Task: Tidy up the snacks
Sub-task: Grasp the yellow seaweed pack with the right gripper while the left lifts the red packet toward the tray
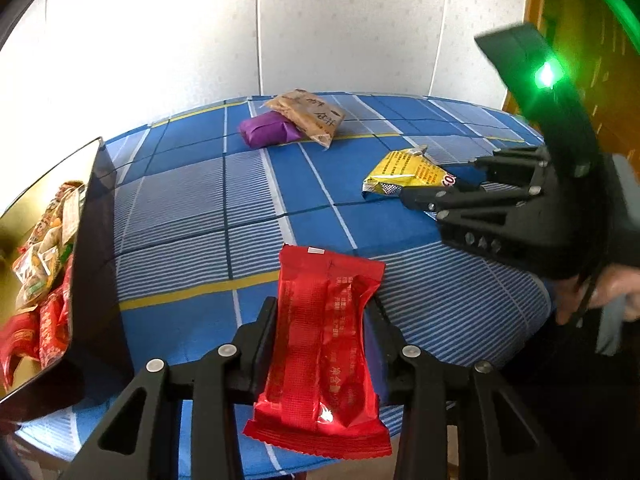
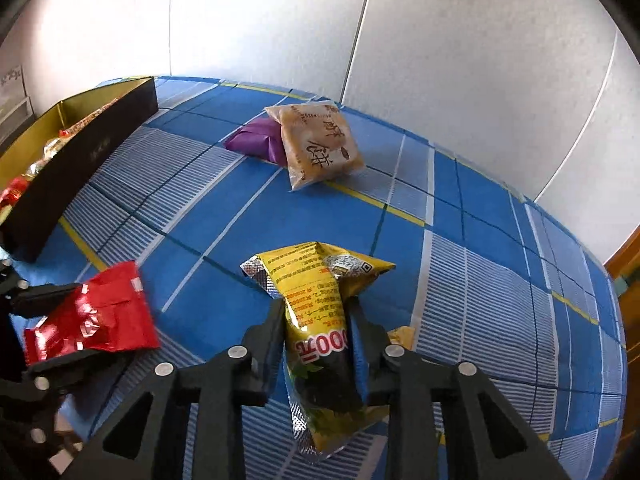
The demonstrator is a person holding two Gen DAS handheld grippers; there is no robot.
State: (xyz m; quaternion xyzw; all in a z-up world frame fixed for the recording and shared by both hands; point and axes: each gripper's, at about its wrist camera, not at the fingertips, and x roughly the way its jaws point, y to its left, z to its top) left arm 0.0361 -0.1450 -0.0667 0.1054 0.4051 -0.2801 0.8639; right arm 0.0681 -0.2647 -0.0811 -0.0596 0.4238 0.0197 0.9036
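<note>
Right now the left gripper has its jaws pinched on a red packet, squeezing it at the waist, the packet standing lengthways between the fingers above the near edge of the blue checked tablecloth. Over on the right, the right gripper is clamped on a yellow packet, the foil crumpled in where the pads press, and its far end fans out past the fingertips. Just left of the red packet sits the black box, gold inside, already holding a heap of wrapped snacks. Further back on the cloth, well apart from both grippers, a purple packet lies with a tan packet leaning on it, touching. A hand shows behind the right gripper.
</note>
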